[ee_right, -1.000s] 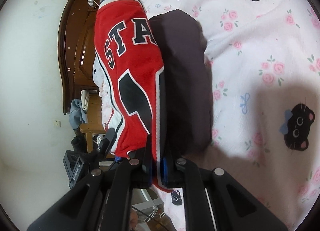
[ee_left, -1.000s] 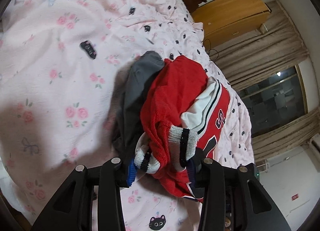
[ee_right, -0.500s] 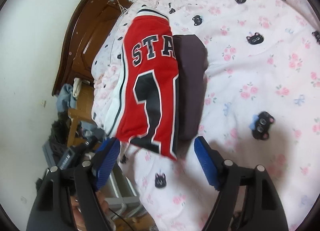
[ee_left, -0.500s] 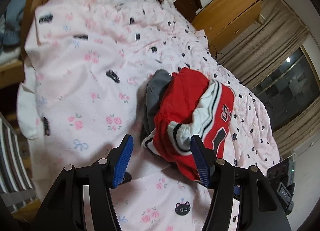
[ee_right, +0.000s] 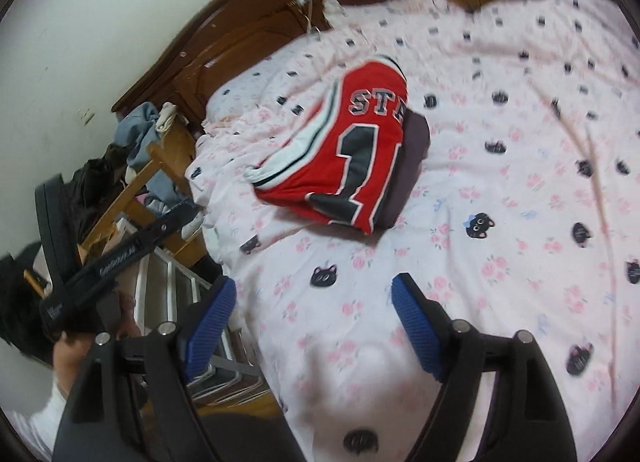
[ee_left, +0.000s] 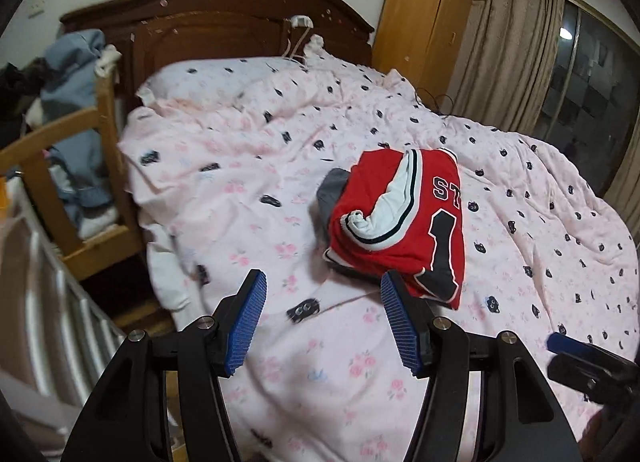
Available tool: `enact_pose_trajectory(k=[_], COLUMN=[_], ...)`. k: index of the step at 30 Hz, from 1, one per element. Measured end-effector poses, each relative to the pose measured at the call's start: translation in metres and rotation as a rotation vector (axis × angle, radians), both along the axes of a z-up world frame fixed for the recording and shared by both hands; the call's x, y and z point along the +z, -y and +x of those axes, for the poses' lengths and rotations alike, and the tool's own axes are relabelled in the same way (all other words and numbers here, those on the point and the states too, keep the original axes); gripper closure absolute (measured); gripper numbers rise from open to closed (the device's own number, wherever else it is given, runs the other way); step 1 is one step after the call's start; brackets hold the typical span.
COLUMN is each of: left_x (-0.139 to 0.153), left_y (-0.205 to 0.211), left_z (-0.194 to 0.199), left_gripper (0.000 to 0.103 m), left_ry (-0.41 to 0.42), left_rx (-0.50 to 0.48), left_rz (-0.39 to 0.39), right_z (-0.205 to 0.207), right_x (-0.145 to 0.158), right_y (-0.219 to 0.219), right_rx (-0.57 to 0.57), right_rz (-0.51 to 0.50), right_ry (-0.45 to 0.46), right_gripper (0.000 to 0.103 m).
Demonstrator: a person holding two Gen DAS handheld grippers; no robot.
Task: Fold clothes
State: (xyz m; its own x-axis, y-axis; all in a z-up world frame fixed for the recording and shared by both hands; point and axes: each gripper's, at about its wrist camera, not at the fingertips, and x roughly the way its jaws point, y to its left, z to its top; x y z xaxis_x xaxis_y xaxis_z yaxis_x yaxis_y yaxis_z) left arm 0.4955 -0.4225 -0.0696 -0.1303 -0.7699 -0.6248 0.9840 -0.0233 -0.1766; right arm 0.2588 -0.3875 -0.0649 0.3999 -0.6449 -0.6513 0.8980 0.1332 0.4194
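Dark wooden headboard (ee_left: 224, 10), clothes-laden wooden chair (ee_left: 68, 166), beige curtains (ee_left: 508, 34).

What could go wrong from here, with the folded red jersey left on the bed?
1. The red jersey lies folded partly on a dark grey garment, overhanging it, so the stack might slump.
2. One white striped sleeve bulges out of the fold and may work loose.
3. The pink quilt underneath is rumpled and soft, so the pile could tilt. Both tongs, left and right, have just opened and hold nothing.
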Motion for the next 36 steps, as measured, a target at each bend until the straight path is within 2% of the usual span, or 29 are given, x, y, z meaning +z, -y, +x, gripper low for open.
enact_pose_trajectory(k=[3,5,7,14,15,16,20,21,22,31,36], left_x=[0.011,0.018,0.024,0.044,0.046,0.048,0.053,0.054,0.055,0.061,0.068], left_y=[-0.019,-0.033,-0.046,-0.079,-0.082,-0.086,-0.099,-0.102,-0.104,-0.12,-0.125], left_z=[-0.005,-0.009,-0.01,-0.012,-0.012,-0.012,-0.014,-0.015,-0.016,-0.021,-0.02], left_gripper=[0.048,0.044,0.032,0.03,0.022,0.021,0.02,0.02,0.02,0.02,0.02], left_ry=[0.057,0.091,0.097,0.124,0.127,0.129,0.155,0.167,0.179,0.192,0.198], left_rx=[0.007,0.01,0.003,-0.003,-0.004,-0.006,0.003,0.006,0.005,-0.007,-0.003], left_rz=[-0.012,-0.03,-0.048,-0.075,-0.078,-0.081,-0.089,-0.088,-0.085,-0.093,-0.103], right_z=[0.006,0.011,0.016,0.028,0.029,0.03,0.034,0.035,0.035,0.031,0.032], right_x=[0.011,0.017,0.023,0.035,0.037,0.038,0.043,0.045,0.046,0.059,0.065], right_y=[-0.026,-0.037,-0.047,-0.072,-0.075,-0.078,-0.09,-0.093,-0.096,-0.114,-0.12], right_rx=[-0.014,-0.02,-0.026,-0.07,-0.078,-0.086,-0.11,-0.111,-0.114,-0.126,-0.13], right_rz=[-0.055,-0.073,-0.091,-0.16,-0.17,-0.181,-0.225,-0.232,-0.241,-0.278,-0.292], right_ry=[-0.009,-0.022,-0.036,-0.078,-0.077,-0.076,-0.085,-0.086,-0.083,-0.046,-0.072], right_gripper=[0.012,0.012,0.012,0.011,0.011,0.011,0.009,0.002,0.0,0.0,0.0])
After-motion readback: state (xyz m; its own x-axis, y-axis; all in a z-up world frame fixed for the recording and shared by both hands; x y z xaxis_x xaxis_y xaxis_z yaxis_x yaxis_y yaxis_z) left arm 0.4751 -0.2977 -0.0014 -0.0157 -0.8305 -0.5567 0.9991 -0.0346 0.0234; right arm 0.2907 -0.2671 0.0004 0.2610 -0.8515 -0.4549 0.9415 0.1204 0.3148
